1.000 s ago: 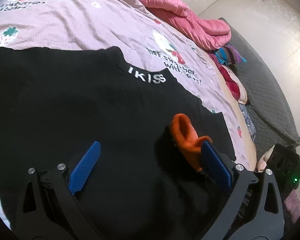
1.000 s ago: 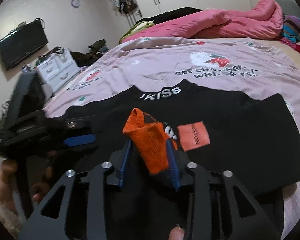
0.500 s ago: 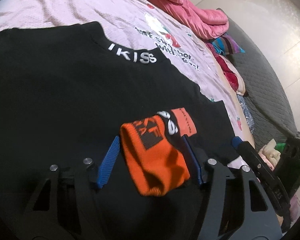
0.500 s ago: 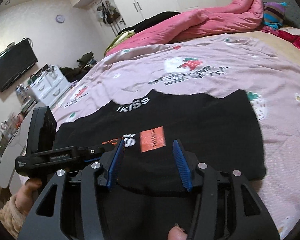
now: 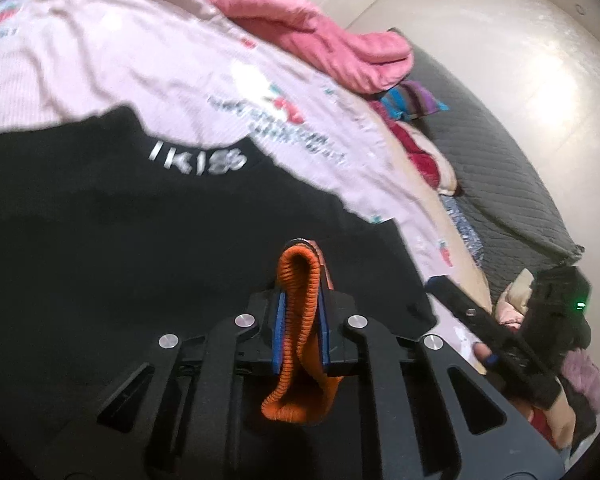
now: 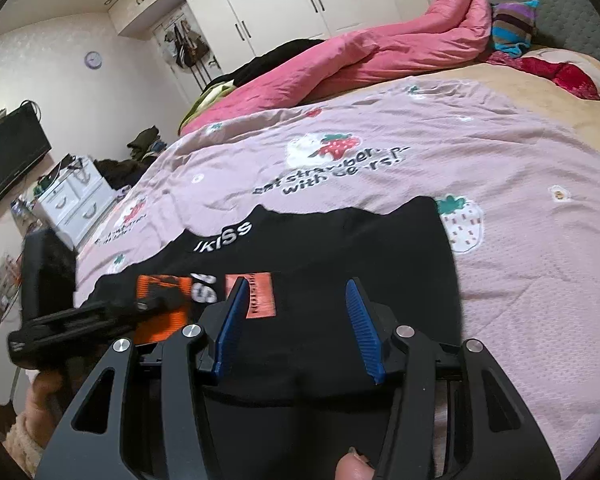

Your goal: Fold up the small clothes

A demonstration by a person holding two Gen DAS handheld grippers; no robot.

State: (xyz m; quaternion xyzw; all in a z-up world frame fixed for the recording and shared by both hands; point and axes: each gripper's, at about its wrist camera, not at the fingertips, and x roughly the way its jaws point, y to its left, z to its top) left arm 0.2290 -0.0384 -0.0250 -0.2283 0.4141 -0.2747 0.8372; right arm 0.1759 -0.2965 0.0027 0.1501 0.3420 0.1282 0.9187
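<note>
With our left tool clamped on the orange cuff, right tool apart, we fold it flat over the sock.

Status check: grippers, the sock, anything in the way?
Left gripper shut on orange sock. Right gripper open, empty, over black shirt. Nothing in the way.

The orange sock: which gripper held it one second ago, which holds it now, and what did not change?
One second ago the right gripper was shut on the orange sock. It let go and now stands open above the black shirt. The left gripper, open before, closed on the sock's orange cuff. The shirt stayed spread flat on the pink bedspread.
</note>
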